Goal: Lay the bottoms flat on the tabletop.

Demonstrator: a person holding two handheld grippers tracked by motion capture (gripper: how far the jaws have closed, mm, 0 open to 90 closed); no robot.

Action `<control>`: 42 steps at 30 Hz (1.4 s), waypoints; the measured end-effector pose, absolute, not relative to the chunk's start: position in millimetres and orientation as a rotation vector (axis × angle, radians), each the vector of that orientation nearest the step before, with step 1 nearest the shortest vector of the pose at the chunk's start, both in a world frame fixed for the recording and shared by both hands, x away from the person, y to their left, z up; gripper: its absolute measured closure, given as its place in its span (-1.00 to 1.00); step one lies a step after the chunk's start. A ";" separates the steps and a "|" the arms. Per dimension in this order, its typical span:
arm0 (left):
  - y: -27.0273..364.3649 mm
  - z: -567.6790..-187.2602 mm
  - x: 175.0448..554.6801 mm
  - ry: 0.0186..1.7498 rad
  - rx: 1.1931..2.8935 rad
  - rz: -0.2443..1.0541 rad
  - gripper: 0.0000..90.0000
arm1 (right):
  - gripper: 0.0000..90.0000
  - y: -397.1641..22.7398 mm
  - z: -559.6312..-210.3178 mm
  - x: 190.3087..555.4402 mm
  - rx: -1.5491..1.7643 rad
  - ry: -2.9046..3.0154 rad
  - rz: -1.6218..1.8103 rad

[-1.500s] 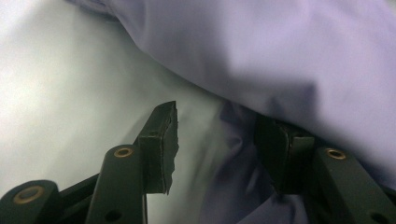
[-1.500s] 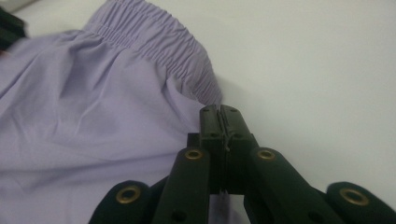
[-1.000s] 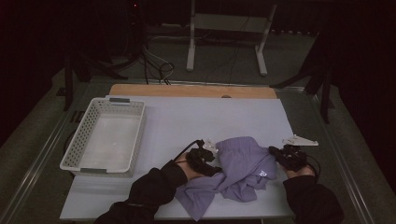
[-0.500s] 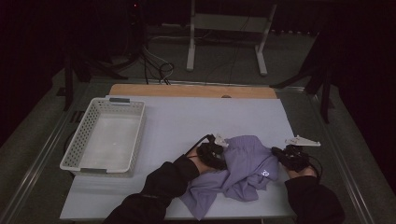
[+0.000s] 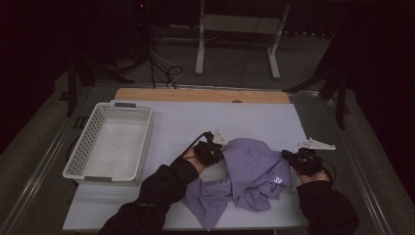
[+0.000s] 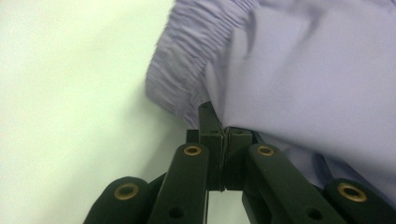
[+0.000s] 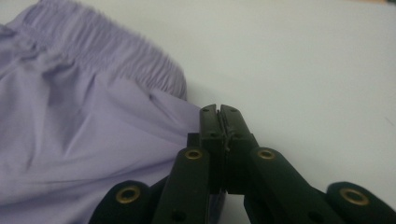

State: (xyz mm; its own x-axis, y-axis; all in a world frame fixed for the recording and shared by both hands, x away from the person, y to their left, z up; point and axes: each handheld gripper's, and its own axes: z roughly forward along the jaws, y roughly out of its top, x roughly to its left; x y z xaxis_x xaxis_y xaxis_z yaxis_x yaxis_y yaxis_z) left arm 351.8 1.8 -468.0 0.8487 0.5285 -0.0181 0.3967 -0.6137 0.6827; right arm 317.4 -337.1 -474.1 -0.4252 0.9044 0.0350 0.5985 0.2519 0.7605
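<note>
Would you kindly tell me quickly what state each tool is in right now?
Left tool: has just closed, jaws pinching the purple shorts near the waistband.
Right tool: closed on the shorts' edge.

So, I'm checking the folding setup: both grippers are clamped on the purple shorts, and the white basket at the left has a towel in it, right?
Not quite. The white basket is empty, as the high view shows. The rest holds: left gripper and right gripper are both clamped on the purple shorts.

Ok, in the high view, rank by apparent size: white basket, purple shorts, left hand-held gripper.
1. White basket and purple shorts: they look about alike, so no ranking between them.
2. Left hand-held gripper: clearly smallest.
</note>
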 end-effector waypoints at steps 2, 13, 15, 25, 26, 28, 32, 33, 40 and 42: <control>19.0 -448.5 349.8 0.683 2.288 0.303 0.99 | 0.98 -328.0 -465.4 324.2 1.347 2.125 1.043; 64.1 -432.7 327.4 0.783 2.408 0.422 0.97 | 0.98 -262.0 -446.9 337.1 1.104 2.174 1.131; 64.4 -457.6 326.8 0.806 2.446 0.335 0.96 | 0.98 -259.4 -469.1 335.0 1.117 2.237 1.074; 71.5 -479.1 330.0 0.844 2.369 0.258 0.44 | 0.78 -271.5 -501.7 329.3 1.191 2.309 1.033; 72.6 -477.0 329.7 0.832 2.355 0.256 0.31 | 0.64 -272.0 -500.2 329.4 1.179 2.305 1.045; 74.9 -474.0 330.3 0.845 2.336 0.267 0.16 | 0.39 -272.3 -497.2 330.2 1.177 2.298 1.089; 78.1 -470.7 332.8 0.847 2.294 0.230 -0.16 | -0.07 -271.9 -492.2 331.3 1.177 2.281 1.150; 79.0 -469.6 333.0 0.854 2.280 0.222 -0.27 | -0.19 -271.8 -490.9 331.4 1.168 2.277 1.170; 83.9 -457.2 333.4 0.855 2.220 0.185 -0.69 | -0.71 -268.8 -480.3 332.2 1.127 2.283 1.244; 84.9 -451.0 332.0 0.866 2.201 0.201 -0.81 | -0.70 -269.3 -476.0 331.8 1.120 2.263 1.268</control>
